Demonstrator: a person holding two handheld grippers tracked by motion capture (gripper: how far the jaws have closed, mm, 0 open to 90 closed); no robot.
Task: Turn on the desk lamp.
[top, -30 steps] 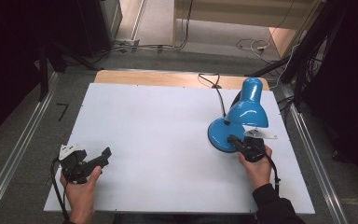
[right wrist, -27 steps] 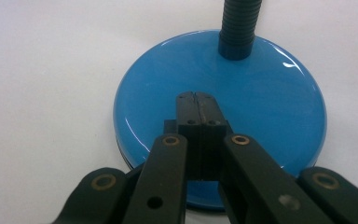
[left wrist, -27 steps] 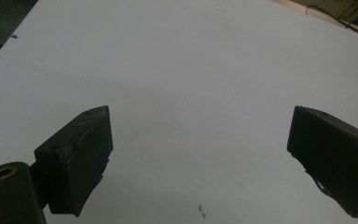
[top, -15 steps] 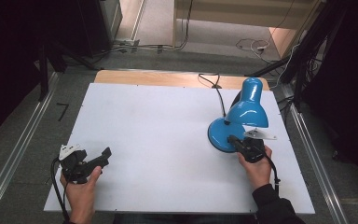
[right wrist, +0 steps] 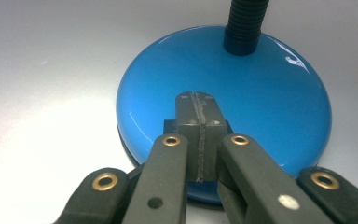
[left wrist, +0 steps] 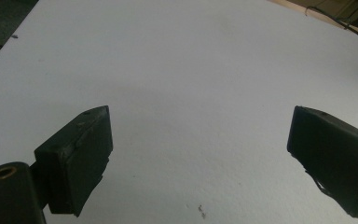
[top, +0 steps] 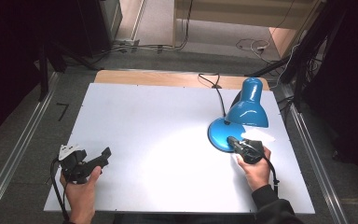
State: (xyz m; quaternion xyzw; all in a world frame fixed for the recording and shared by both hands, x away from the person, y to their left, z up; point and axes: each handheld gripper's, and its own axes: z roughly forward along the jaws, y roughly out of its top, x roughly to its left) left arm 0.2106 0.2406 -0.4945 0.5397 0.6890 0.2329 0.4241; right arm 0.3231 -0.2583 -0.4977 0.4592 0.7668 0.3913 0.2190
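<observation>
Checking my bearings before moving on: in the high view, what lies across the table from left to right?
left gripper → lamp base → right gripper → lamp shade

The high view looks forward and down from above the person's side, taking in the whole white table [top: 168, 140]. The left gripper view rides close above the bare tabletop [left wrist: 191, 70], facing ahead between the left gripper [left wrist: 200, 154] jaws. The right gripper view sits very near the blue lamp base [right wrist: 261, 93], just ahead of the right gripper [right wrist: 196, 100]. The high view shares that base [top: 219, 135].
</observation>
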